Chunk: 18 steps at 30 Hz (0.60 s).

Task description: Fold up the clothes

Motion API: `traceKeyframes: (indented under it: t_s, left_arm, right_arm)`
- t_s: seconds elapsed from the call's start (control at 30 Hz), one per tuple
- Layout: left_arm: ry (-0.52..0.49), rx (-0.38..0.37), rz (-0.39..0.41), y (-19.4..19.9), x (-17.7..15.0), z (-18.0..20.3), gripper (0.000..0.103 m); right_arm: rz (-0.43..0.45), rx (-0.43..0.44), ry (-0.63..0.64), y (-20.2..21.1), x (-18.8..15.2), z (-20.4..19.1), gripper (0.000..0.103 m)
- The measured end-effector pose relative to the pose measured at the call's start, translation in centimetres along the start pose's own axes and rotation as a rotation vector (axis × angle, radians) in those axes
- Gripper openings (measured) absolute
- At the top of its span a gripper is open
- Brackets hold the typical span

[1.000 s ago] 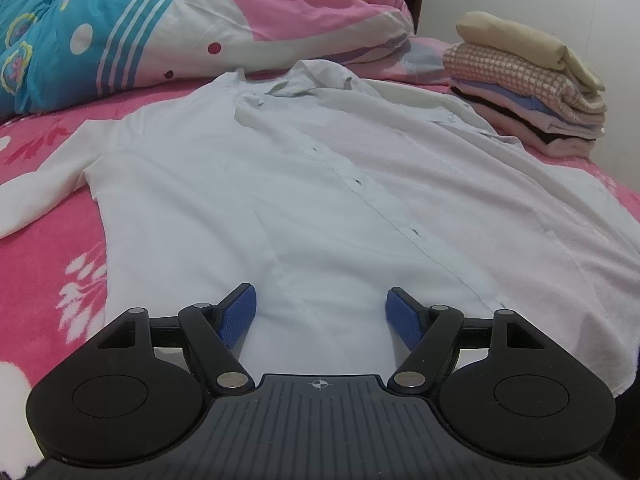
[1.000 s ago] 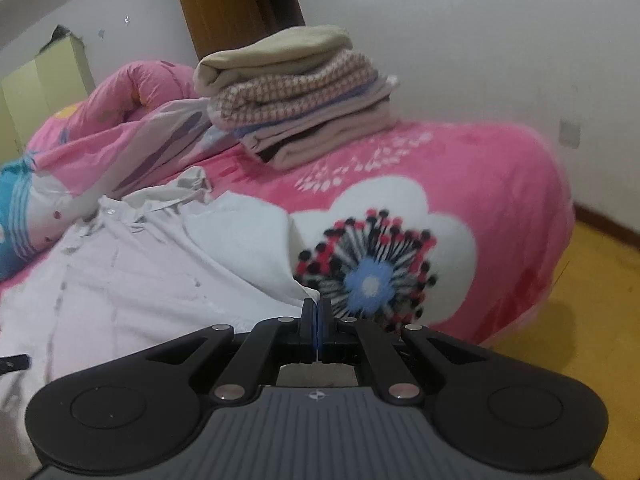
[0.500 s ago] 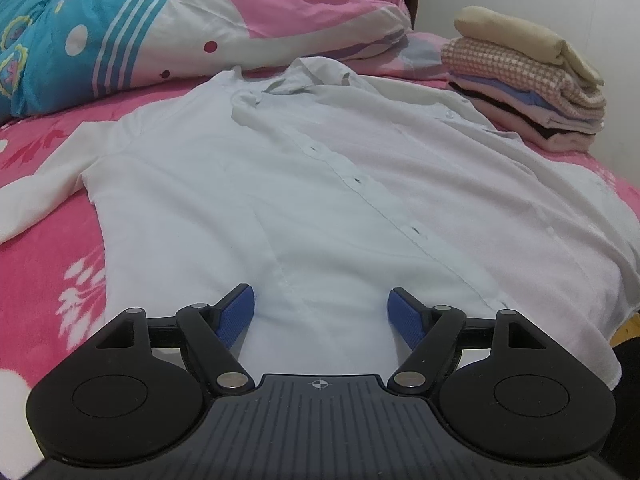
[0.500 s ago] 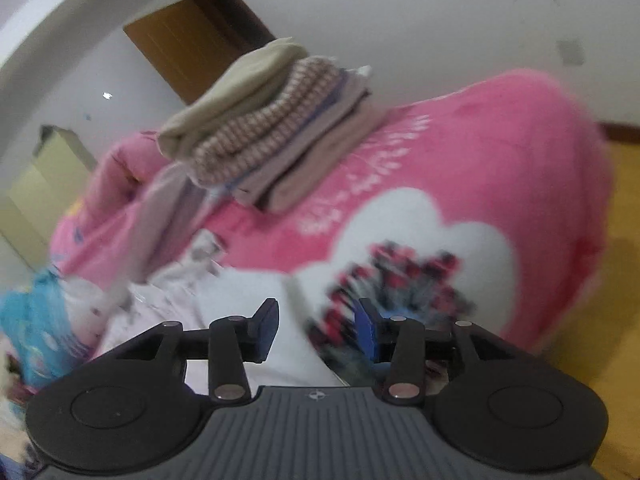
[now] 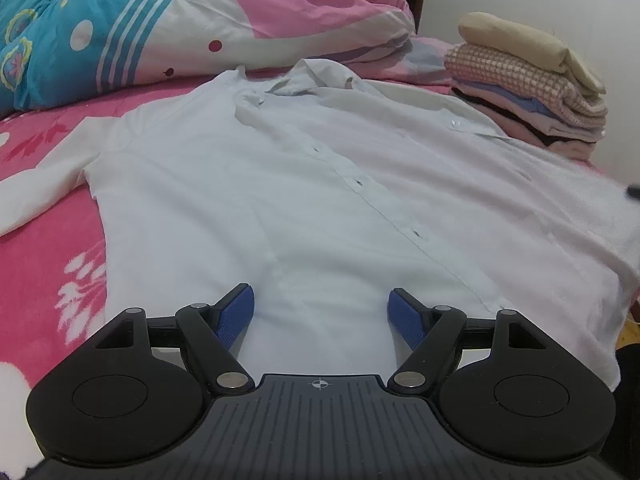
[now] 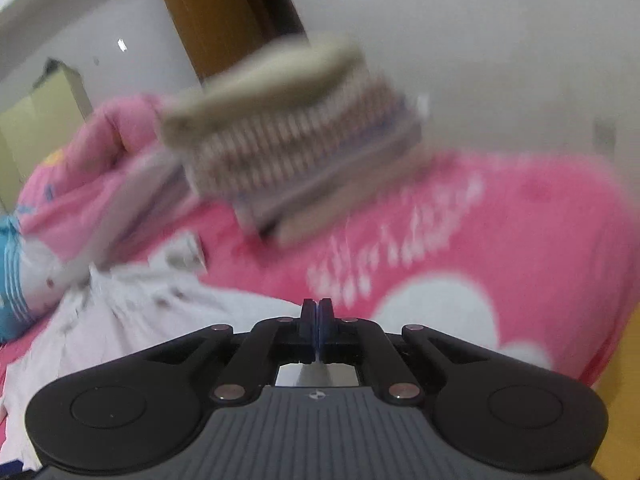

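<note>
With the white shirt (image 5: 280, 184) lying spread across mid-frame, the left gripper (image 5: 321, 310) is hovering, fingers apart, over its hem while the right gripper (image 6: 316, 330) is sitting pinched together, seemingly empty, likely needing a sleeve grasped next.

My right gripper (image 6: 316, 322) popped open for a sec & is shut again now. I swung it sideways, so its view's all blurry. The white shirt (image 5: 320, 208) got pulled flatter on the right side.
</note>
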<state>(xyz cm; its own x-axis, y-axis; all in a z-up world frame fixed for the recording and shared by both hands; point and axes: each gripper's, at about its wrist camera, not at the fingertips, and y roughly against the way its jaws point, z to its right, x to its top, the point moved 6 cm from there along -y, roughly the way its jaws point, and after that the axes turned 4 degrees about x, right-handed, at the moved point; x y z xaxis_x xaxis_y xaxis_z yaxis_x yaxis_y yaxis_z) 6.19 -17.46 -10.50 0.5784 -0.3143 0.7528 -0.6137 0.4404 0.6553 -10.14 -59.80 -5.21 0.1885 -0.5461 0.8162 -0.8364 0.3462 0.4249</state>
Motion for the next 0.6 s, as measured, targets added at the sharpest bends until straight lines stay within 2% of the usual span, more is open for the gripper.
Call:
traceKeyframes:
  t_s: [0.1,0.2,0.27,0.4,0.5,0.6]
  left_arm:
    - [0.009,-0.01,0.004,0.0,0.0,-0.1,0.075]
    - [0.019,-0.017,0.009,0.1,0.0,-0.1,0.075]
    - [0.028,-0.025,0.012,0.1,0.0,-0.2,0.075]
    - [0.05,-0.042,0.016,0.3,0.0,-0.5,0.075]
    - [0.061,-0.052,0.018,0.3,0.0,-0.6,0.075]
    - [0.063,-0.06,0.02,0.3,0.0,-0.7,0.075]
  right_arm:
    - [0.105,0.171,0.141,4.2,0.7,-5.7,0.0]
    - [0.121,0.348,0.389,7.5,-1.6,-12.9,0.0]
    - [0.067,0.461,0.534,8.8,-4.7,-17.3,0.0]
    - [-0.113,0.591,0.785,9.7,-12.8,-23.0,0.0]
    - [-0.26,0.593,0.922,8.7,-18.5,-24.9,0.002]
    - [-0.341,0.55,0.961,7.9,-20.5,-25.2,0.007]
